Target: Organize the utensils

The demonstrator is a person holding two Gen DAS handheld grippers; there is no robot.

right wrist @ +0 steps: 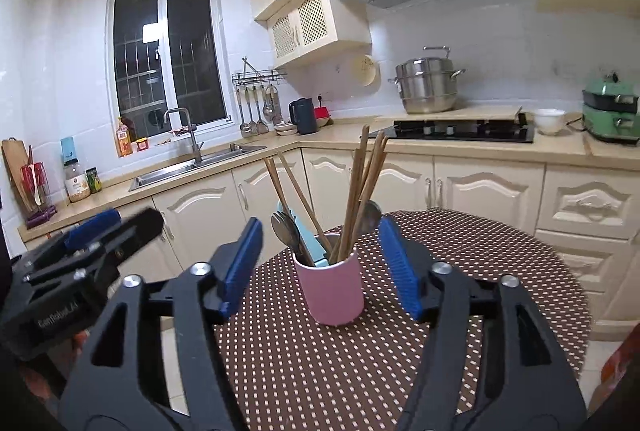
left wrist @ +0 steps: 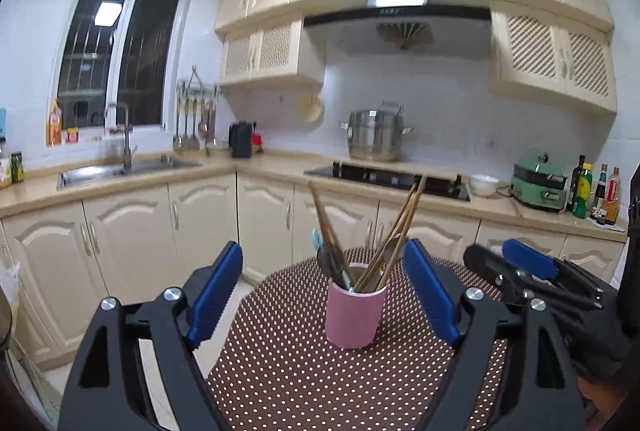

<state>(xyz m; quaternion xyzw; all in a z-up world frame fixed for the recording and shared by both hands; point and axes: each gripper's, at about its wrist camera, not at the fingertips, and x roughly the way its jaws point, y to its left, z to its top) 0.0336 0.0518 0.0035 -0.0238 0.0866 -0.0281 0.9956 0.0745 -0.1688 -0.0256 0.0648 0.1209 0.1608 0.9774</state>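
Observation:
A pink cup [left wrist: 354, 315] stands upright on a round table with a brown dotted cloth [left wrist: 304, 383]. It holds several wooden chopsticks [left wrist: 400, 227], dark metal spoons [left wrist: 330, 261] and a light blue utensil. My left gripper [left wrist: 324, 283] is open and empty, its blue pads either side of the cup, held short of it. My right gripper [right wrist: 320, 259] is open and empty too, facing the same cup [right wrist: 332, 289] with its chopsticks [right wrist: 360, 187]. The right gripper also shows in the left wrist view [left wrist: 520, 267]. The left gripper shows at the left of the right wrist view [right wrist: 100, 231].
Cream kitchen cabinets [left wrist: 200, 227] stand just beyond the table. On the counter are a sink [left wrist: 120, 167], a black hob [left wrist: 392, 177] with a steel pot [left wrist: 374, 137], a white bowl [left wrist: 484, 185], a green appliance [left wrist: 540, 185] and several bottles [left wrist: 596, 195].

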